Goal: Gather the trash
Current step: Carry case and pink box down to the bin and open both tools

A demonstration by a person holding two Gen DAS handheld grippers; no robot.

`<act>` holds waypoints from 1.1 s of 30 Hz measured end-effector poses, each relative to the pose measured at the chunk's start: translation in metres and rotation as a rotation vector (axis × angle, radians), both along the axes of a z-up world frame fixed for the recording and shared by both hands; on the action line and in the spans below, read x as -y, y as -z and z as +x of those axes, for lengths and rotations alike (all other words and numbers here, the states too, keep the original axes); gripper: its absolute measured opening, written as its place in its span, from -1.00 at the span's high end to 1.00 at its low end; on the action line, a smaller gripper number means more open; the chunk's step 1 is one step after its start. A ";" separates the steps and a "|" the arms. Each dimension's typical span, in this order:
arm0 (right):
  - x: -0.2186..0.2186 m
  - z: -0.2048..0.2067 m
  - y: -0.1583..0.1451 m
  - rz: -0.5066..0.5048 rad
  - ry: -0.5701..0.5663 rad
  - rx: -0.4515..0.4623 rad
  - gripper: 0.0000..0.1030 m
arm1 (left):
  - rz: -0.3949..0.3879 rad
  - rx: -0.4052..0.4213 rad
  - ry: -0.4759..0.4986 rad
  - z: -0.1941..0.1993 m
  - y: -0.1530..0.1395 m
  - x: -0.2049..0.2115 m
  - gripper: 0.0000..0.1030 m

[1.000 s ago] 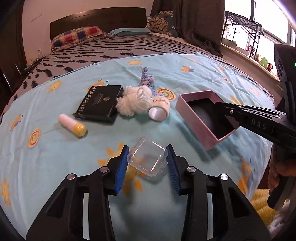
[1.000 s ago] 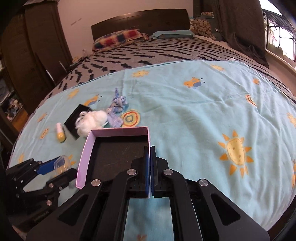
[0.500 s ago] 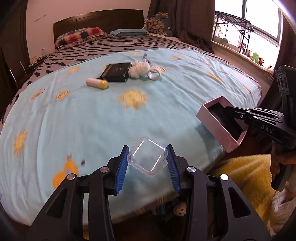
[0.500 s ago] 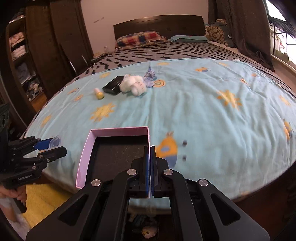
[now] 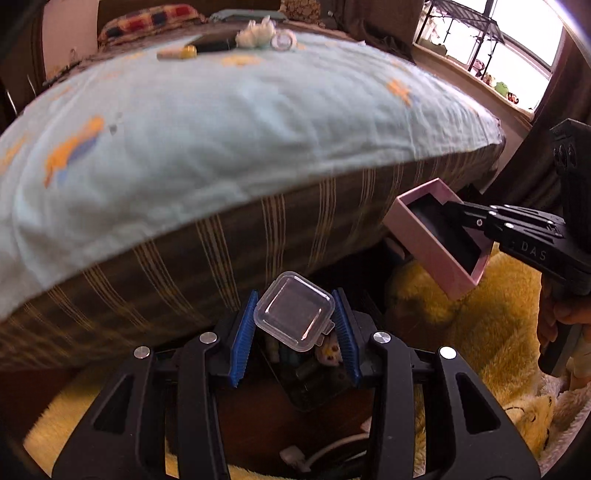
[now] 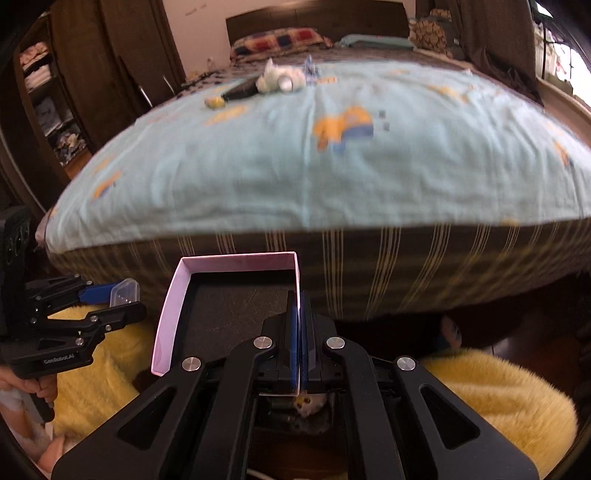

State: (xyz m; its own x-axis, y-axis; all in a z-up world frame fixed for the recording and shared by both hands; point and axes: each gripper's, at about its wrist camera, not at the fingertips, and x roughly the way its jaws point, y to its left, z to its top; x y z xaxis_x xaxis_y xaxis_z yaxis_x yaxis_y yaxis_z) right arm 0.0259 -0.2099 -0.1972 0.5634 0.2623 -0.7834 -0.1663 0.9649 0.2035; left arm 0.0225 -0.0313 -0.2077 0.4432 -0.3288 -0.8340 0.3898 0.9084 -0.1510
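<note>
A small clear plastic case (image 5: 294, 315) sits between the blue pads of my left gripper (image 5: 295, 325), which is shut on it; the case (image 6: 125, 292) shows again at the left of the right wrist view. My right gripper (image 6: 298, 314) is shut on the right wall of an open pink box (image 6: 229, 306) with a dark inside, also seen as the pink box (image 5: 437, 242) at the right of the left wrist view. Both grippers hang below the bed's foot edge, over a dark bin (image 5: 314, 376) on the floor that holds small items.
The bed (image 5: 221, 122) with a light blue sheet fills the upper view. On it far back lie a yellow-capped tube (image 5: 176, 53), a black booklet (image 5: 216, 43), a white yarn ball (image 5: 255, 34) and a tape roll (image 5: 283, 38). A yellow fluffy rug (image 6: 498, 391) covers the floor. A wardrobe (image 6: 74, 74) stands left.
Both grippers have drawn back off the bed and sunk below its foot edge, carrying the clear case and the pink box. The floor, rug and bin have come into view.
</note>
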 end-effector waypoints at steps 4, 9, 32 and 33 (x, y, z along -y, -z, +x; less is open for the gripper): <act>-0.004 -0.001 0.031 -0.027 0.012 -0.073 0.94 | 0.030 -0.043 0.008 0.000 0.024 0.007 0.25; -0.011 0.005 0.062 -0.064 0.022 -0.131 0.94 | 0.050 -0.096 0.006 0.005 0.056 0.016 0.25; -0.024 0.026 0.137 -0.103 0.055 -0.288 0.87 | -0.032 -0.276 -0.004 0.017 0.123 0.029 0.24; -0.023 0.026 0.138 -0.093 0.058 -0.295 0.87 | -0.028 -0.276 -0.006 0.017 0.123 0.030 0.25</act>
State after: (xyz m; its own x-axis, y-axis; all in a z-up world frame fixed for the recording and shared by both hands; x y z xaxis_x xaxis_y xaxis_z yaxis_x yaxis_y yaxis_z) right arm 0.0524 -0.1869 -0.3355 0.3200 0.1556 -0.9346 -0.0573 0.9878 0.1448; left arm 0.0395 -0.0613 -0.3306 0.2026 -0.3518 -0.9139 0.3255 0.9044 -0.2760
